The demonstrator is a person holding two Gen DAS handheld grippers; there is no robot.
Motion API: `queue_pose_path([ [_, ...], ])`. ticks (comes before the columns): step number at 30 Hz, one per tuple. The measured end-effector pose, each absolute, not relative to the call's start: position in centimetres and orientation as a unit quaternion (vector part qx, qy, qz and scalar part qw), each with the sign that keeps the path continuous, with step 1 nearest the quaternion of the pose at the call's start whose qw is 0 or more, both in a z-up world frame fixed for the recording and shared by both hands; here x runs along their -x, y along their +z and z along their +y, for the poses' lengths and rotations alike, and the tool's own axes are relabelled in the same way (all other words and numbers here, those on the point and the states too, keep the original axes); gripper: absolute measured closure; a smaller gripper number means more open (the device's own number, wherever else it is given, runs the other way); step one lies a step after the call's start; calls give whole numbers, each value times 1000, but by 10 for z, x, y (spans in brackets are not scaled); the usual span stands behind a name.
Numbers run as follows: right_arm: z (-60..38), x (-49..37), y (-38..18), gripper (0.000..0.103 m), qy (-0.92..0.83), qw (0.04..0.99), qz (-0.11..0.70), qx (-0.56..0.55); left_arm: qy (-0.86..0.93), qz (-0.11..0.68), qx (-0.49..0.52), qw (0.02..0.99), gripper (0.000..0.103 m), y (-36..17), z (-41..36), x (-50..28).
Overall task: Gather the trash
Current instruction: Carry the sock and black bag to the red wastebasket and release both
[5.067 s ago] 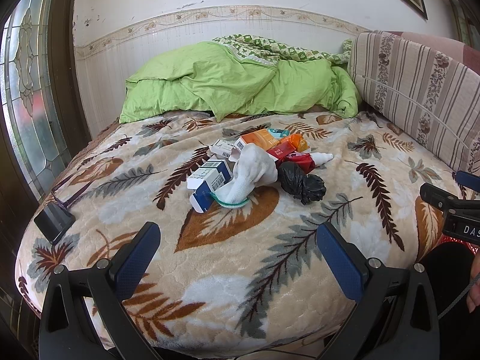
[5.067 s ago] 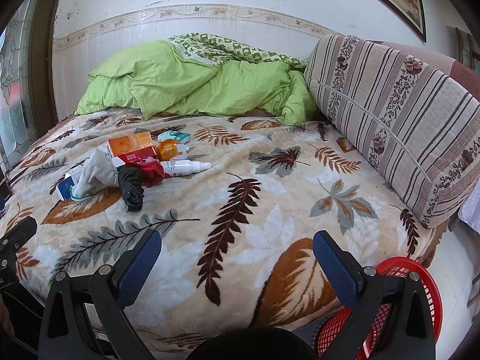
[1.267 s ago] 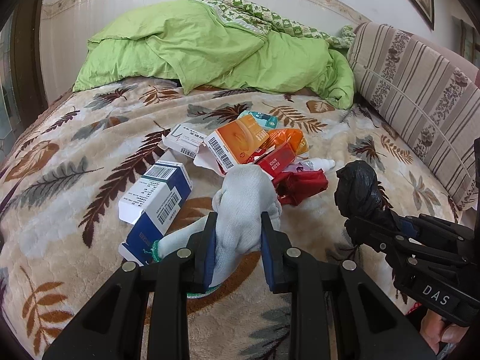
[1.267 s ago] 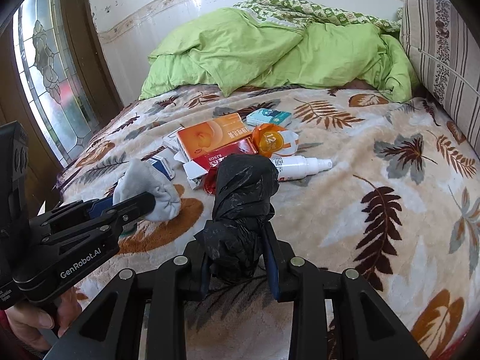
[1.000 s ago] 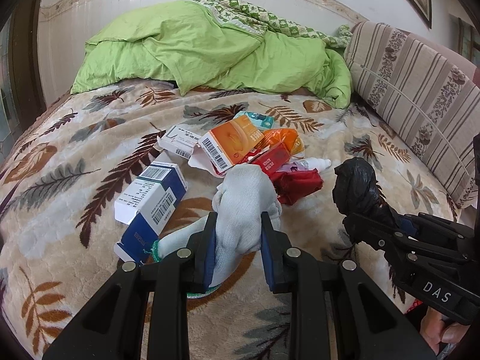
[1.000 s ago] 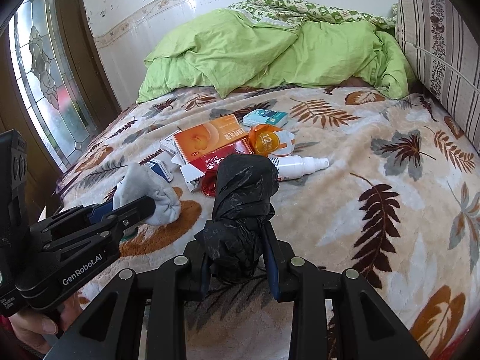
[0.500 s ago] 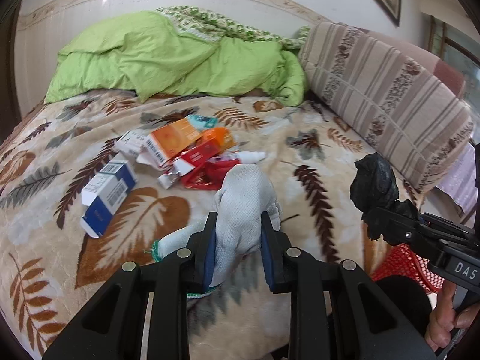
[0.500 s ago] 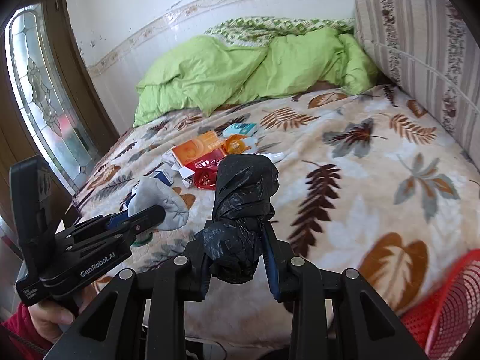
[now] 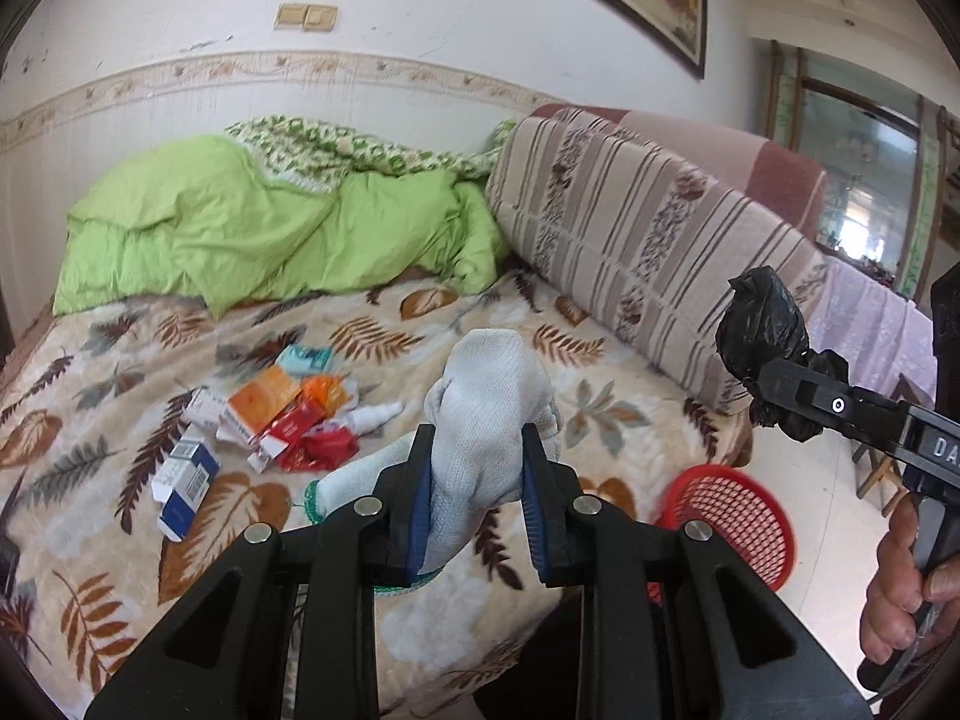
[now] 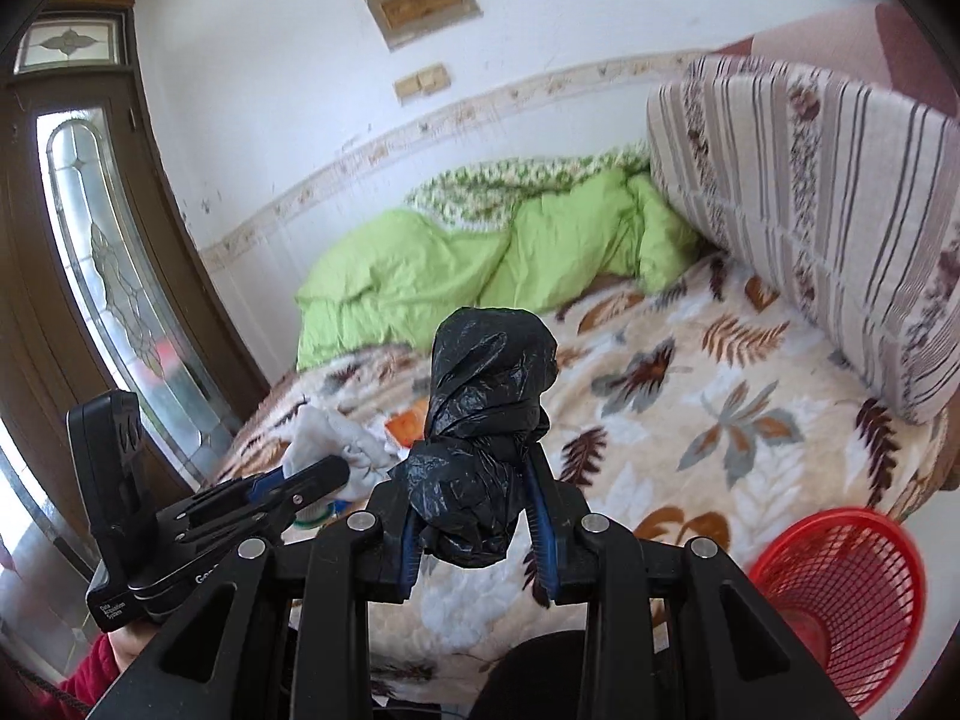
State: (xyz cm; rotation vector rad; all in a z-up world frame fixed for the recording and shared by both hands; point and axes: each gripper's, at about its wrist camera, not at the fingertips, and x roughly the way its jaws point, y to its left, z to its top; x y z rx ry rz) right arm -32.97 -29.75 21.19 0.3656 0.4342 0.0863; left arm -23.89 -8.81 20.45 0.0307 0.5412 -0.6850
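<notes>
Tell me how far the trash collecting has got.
Done: nothing visibly in the red basket yet. In hand: the left gripper grips a white glove, and the right gripper a black bag. Left: the boxes and wrappers on the bed.

Left gripper (image 9: pixel 477 498): jaws clamped on white glove (image 9: pixel 489 414), lower centre. Right gripper (image 10: pixel 477 531): clamped on black bag (image 10: pixel 486 414); bare hand (image 9: pixel 906 594), apparently gripping its handle, lower right.

Open red basket (image 9: pixel 726 525) beside bed (image 9: pixel 606 438) edge
</notes>
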Motion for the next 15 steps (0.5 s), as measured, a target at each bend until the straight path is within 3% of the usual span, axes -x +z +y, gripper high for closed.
queue_pose_path([
  [6,-338,368,214,72,0,958,208,-197,-381,274,-22,883,78,222,-117,258],
  [15,-430,403,139,72,-108,920,268,-264,-474,338,-67,810,78,189,-229,267],
])
